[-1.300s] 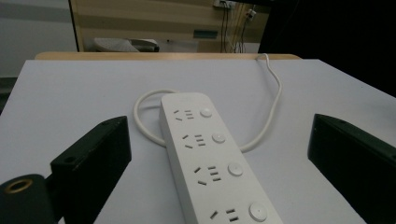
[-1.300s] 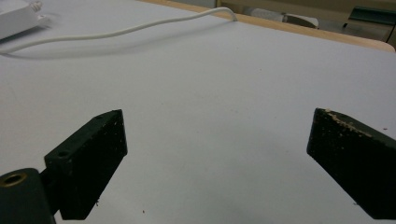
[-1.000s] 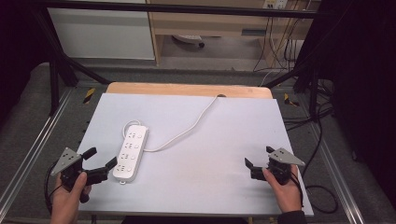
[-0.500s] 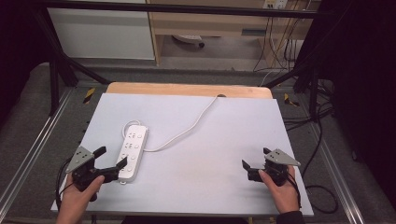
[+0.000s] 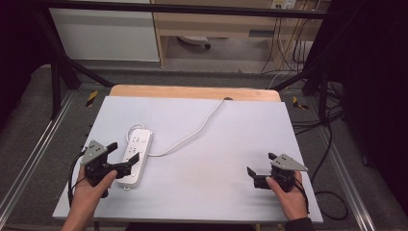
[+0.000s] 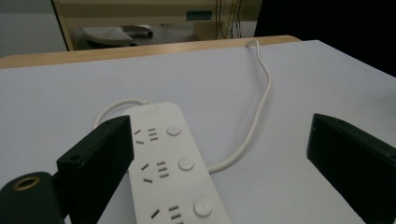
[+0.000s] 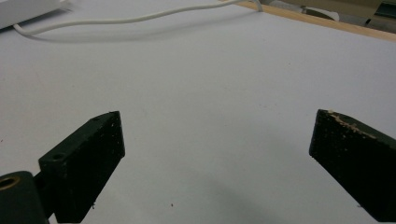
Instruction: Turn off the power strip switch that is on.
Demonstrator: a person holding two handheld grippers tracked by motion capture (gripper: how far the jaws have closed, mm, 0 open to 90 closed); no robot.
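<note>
Here, power strip [image 5: 135, 155] just beside the wide-open left hand-held gripper [image 5: 124, 153].

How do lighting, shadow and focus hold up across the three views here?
High view: even light on the pale table, dark surroundings, slightly soft overall. Left gripper view: the power strip is fairly sharp, while the near black jaws of the left claw are blurred. Right gripper view: the white cable casts a soft shadow, no glare, and the right claw stands open, its near jaws soft.

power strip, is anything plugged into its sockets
No, in the left gripper view the power strip lies on the table with the sockets it shows bare, and only its own white cord runs off toward the far edge.
</note>
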